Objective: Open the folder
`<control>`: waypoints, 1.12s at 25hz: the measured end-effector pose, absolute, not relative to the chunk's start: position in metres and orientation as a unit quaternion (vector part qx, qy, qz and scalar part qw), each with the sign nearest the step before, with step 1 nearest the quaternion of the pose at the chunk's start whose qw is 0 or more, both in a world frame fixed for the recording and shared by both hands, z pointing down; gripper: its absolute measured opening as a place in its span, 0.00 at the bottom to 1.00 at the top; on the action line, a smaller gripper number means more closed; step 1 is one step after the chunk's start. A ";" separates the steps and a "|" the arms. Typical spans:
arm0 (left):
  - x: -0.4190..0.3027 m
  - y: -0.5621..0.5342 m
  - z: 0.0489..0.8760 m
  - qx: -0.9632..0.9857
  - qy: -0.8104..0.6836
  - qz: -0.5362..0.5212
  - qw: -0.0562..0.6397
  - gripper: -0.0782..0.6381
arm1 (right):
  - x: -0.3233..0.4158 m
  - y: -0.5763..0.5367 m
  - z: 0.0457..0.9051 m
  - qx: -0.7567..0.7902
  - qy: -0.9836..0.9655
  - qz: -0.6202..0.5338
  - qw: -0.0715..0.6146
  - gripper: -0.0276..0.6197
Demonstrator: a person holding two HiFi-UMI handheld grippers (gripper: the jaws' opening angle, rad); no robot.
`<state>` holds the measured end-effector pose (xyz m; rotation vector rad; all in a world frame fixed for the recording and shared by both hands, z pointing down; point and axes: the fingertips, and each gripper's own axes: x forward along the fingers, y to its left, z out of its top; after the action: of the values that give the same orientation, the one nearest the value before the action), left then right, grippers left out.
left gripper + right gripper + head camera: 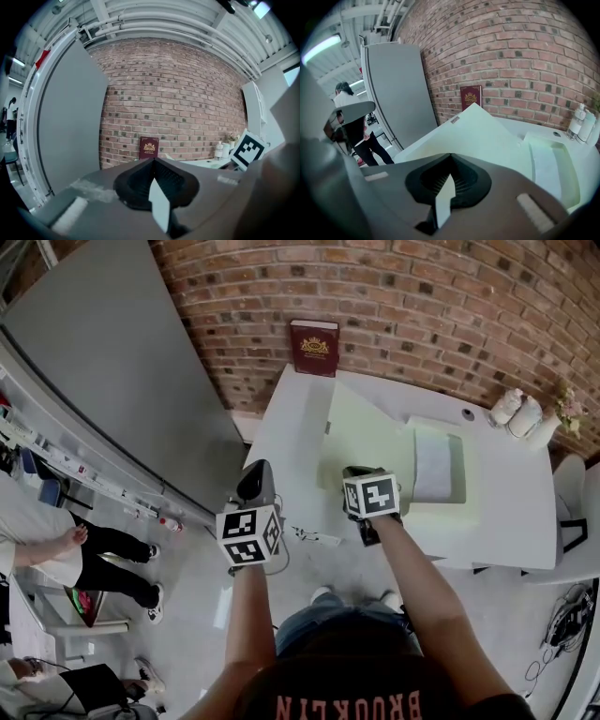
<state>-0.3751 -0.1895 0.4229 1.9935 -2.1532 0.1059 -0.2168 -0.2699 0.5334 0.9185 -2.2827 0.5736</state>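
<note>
Nearest the camera, the person's two forearms reach forward, each holding a hand-held gripper. The left hand-held gripper (253, 482) hangs over the floor, just off the left edge of the white desk (291, 418). Its jaws are pressed together with nothing between them. The right hand-held gripper (361, 474) sits at the desk's near edge, its jaws also closed and empty.

Just beyond it on the desk lies the pale green folder (375, 432). Its left cover seems tilted up, and its right half lies flat with a white sheet (433, 465) inside. The folder looks thin, light and bendy, and likely to slide on the smooth desk. The cover's free outer edge seems the best place to pinch.

Farthest away, a dark red book (314, 348) leans against the brick wall.
</note>
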 end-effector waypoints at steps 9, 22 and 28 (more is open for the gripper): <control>-0.318 -0.202 0.387 0.691 -0.719 0.024 0.071 0.11 | -0.159 -0.267 0.466 0.347 -0.895 0.170 0.222 0.04; -0.221 -0.216 0.348 0.731 -0.682 0.027 0.027 0.11 | -0.041 -0.258 0.380 0.398 -0.903 0.085 0.135 0.04; -0.175 -0.223 0.338 0.747 -0.665 0.031 0.011 0.11 | 0.023 -0.264 0.341 0.449 -0.888 0.057 0.079 0.04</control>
<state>-0.1751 -0.2231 0.3376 2.3292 -2.0735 0.0959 0.0231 -0.2639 0.3410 1.3450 -2.6581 0.1712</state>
